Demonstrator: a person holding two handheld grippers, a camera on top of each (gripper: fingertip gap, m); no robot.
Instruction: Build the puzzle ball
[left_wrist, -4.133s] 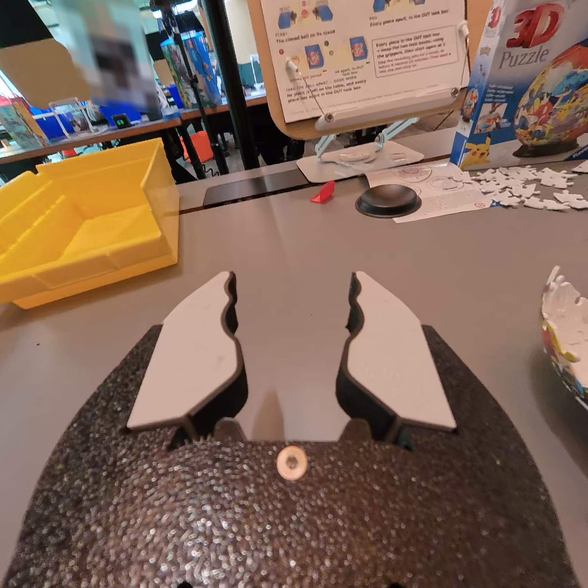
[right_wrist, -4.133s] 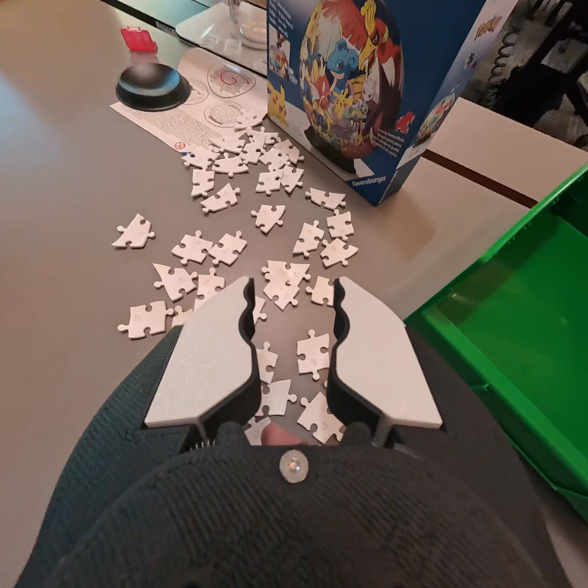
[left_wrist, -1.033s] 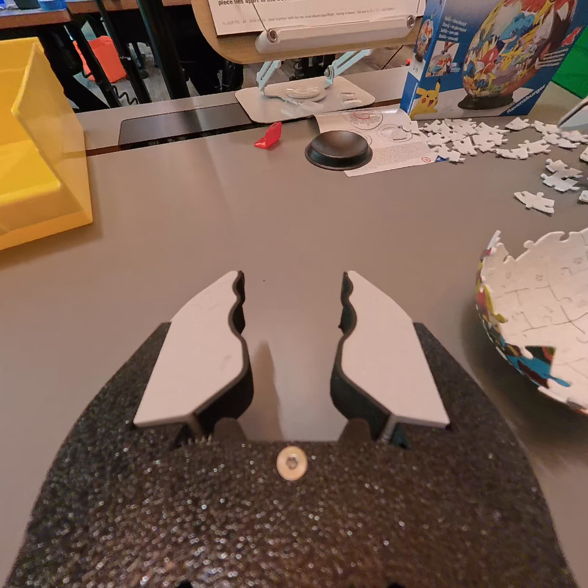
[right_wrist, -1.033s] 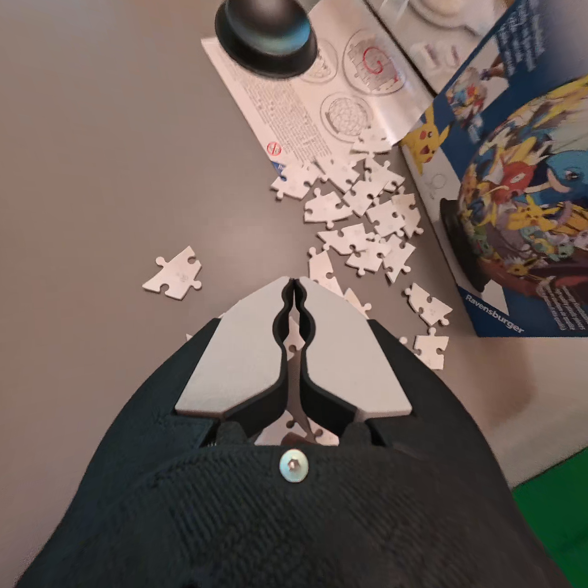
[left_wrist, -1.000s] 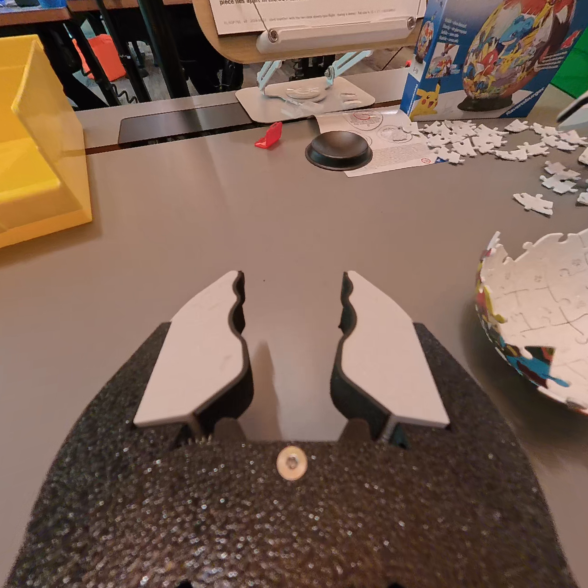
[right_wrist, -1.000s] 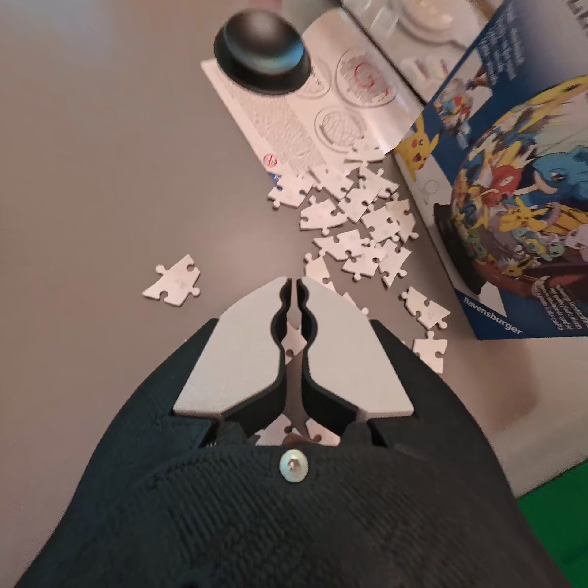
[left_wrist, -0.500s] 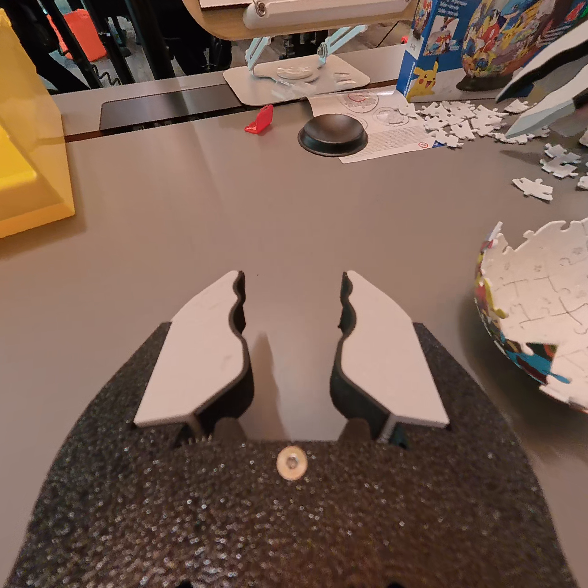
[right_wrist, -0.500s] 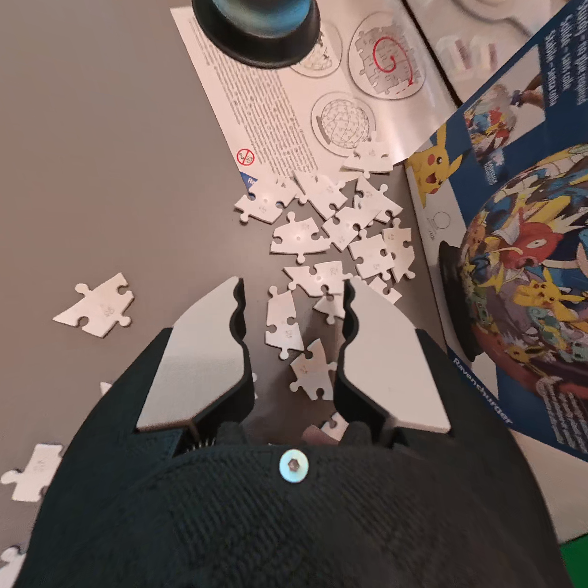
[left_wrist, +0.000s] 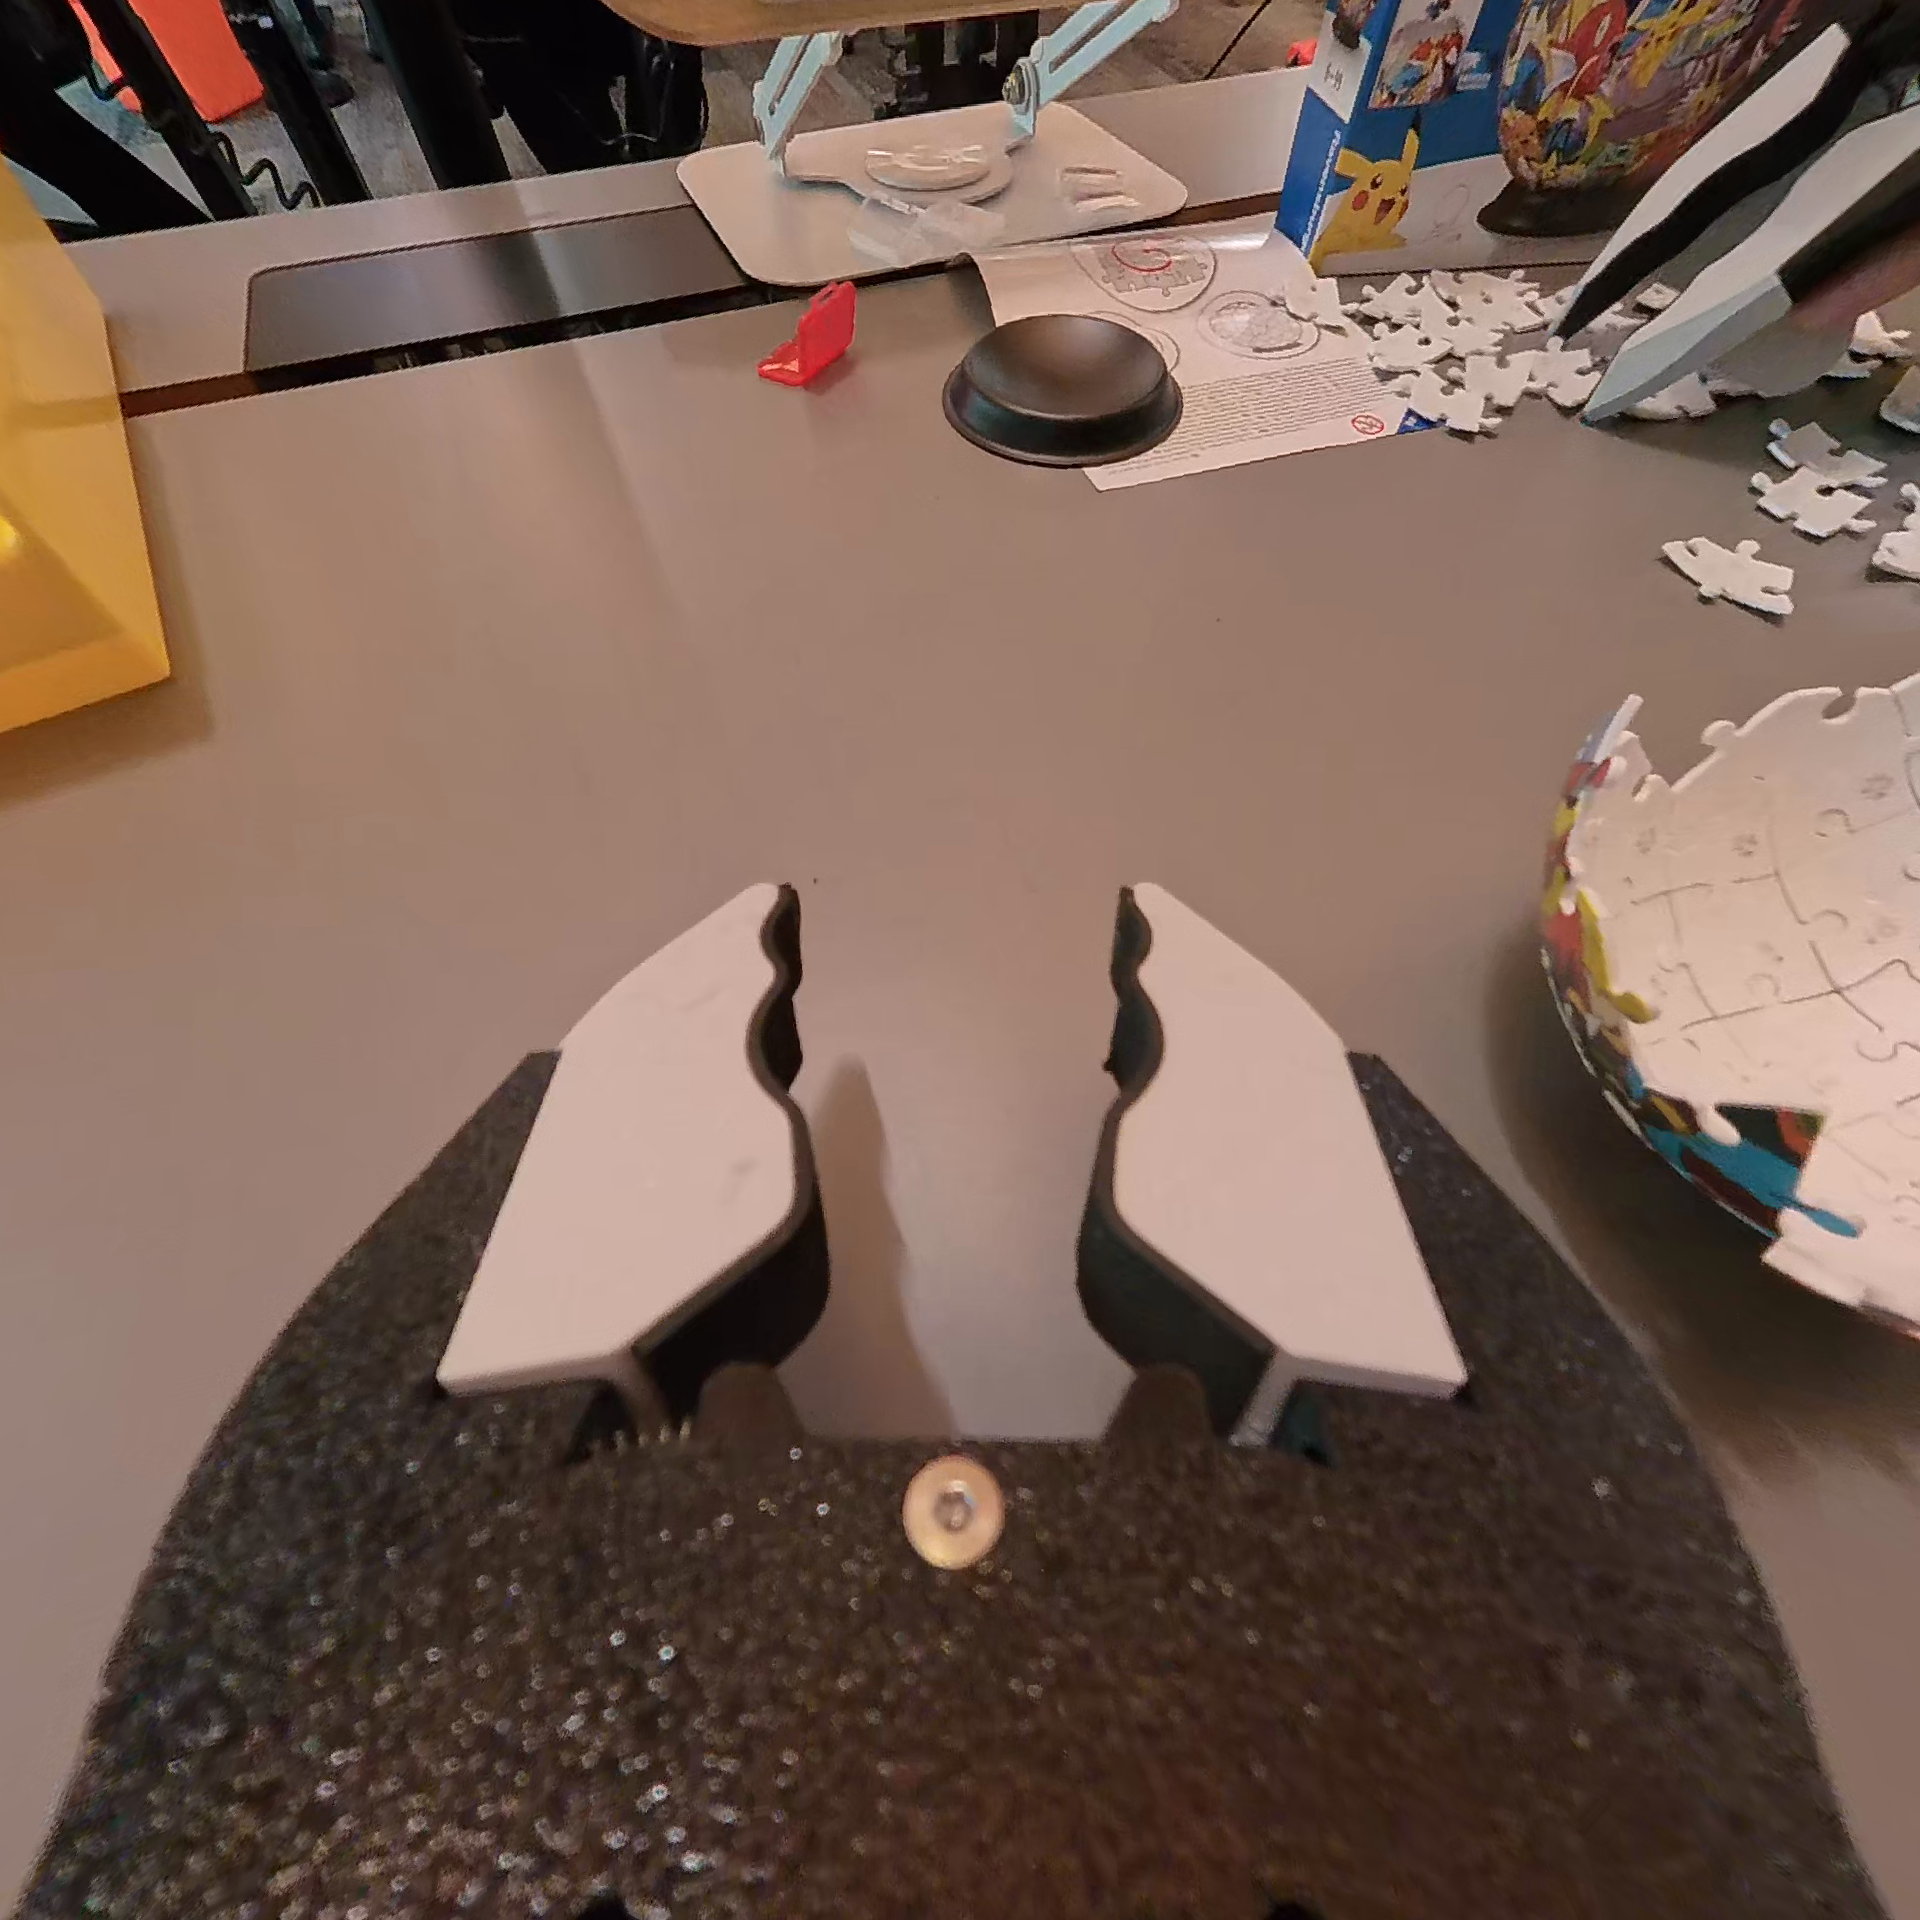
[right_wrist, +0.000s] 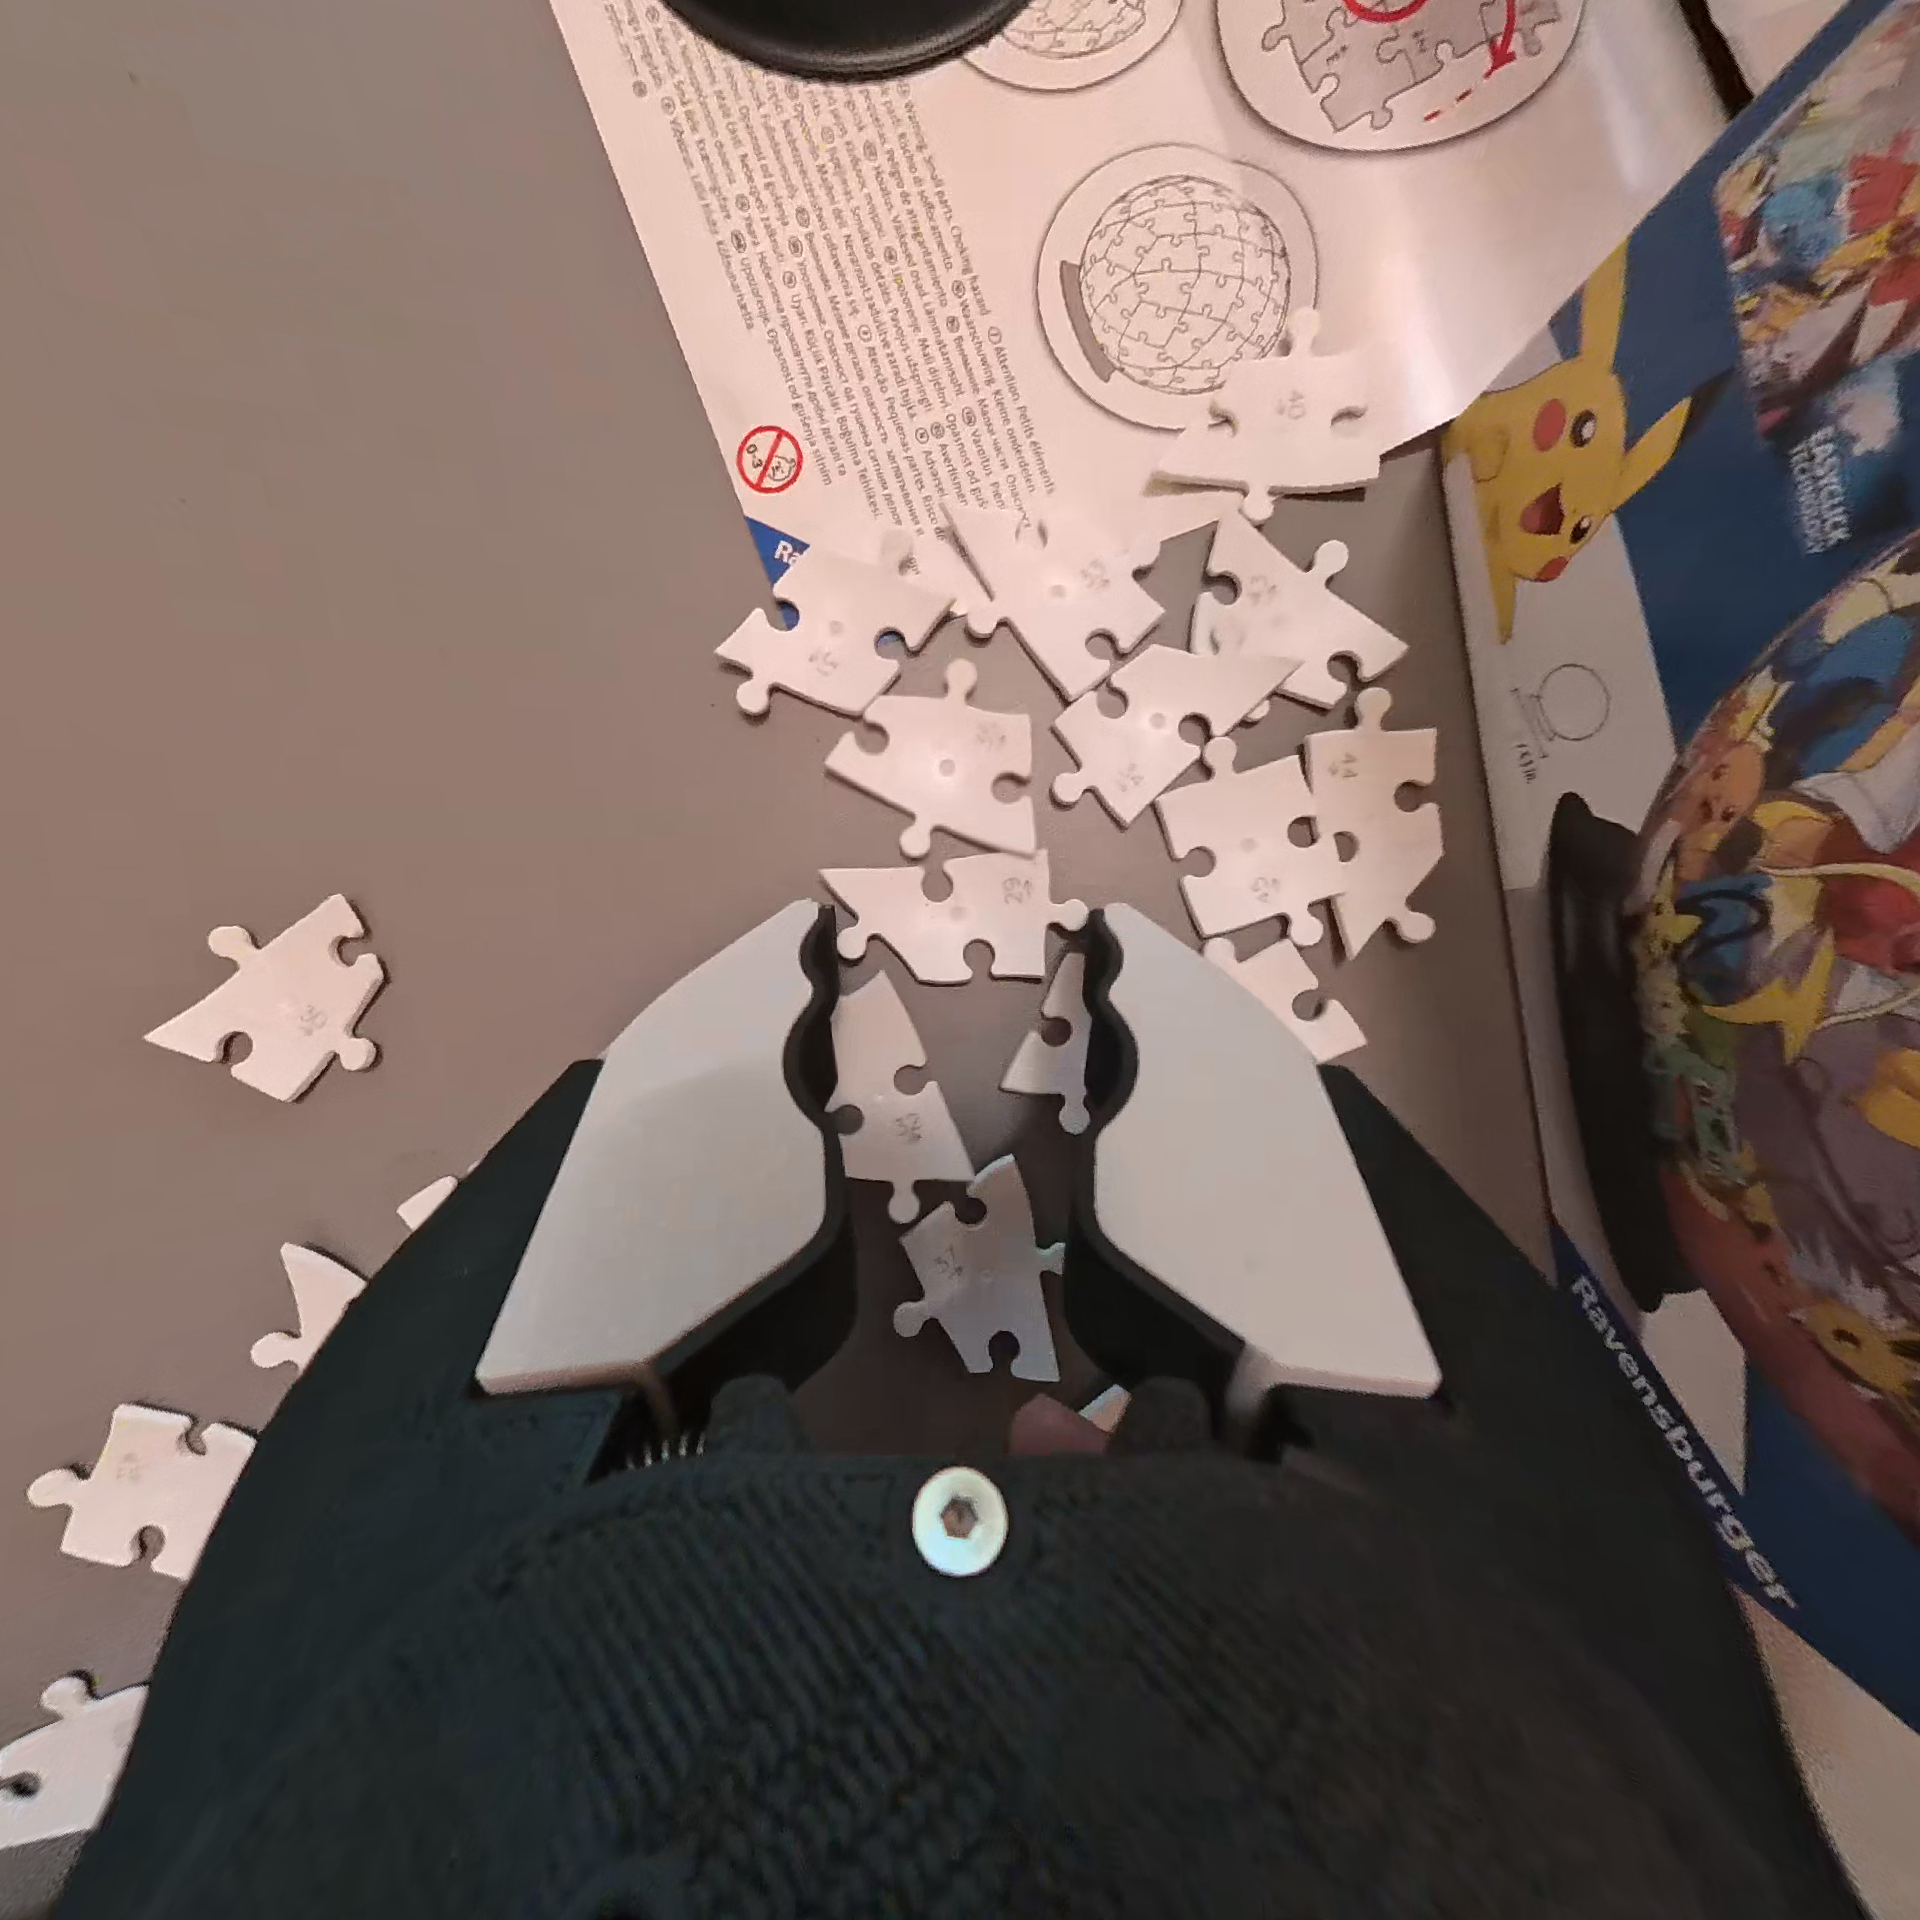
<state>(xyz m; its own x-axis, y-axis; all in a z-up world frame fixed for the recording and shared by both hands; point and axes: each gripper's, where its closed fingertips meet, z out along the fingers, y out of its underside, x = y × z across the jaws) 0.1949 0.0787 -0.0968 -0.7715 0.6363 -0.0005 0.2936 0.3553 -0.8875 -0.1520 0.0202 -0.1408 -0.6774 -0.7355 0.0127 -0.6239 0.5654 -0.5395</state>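
Left wrist view: left tongs (left_wrist: 954, 914) spread apart, empty, over bare grey counter (left_wrist: 623, 644); half-built puzzle ball (left_wrist: 1756, 997) sits open side up to their right; black ball stand (left_wrist: 1060, 390) farther off. Right wrist view: right tongs (right_wrist: 956, 920) apart, low over loose white puzzle pieces (right_wrist: 1101, 727), beside puzzle box (right_wrist: 1756, 727) and instruction sheet (right_wrist: 935, 239).

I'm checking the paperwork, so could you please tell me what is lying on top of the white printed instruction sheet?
On the white printed instruction sheet rest a round black plastic stand and several white puzzle pieces; the print beneath them is hidden.
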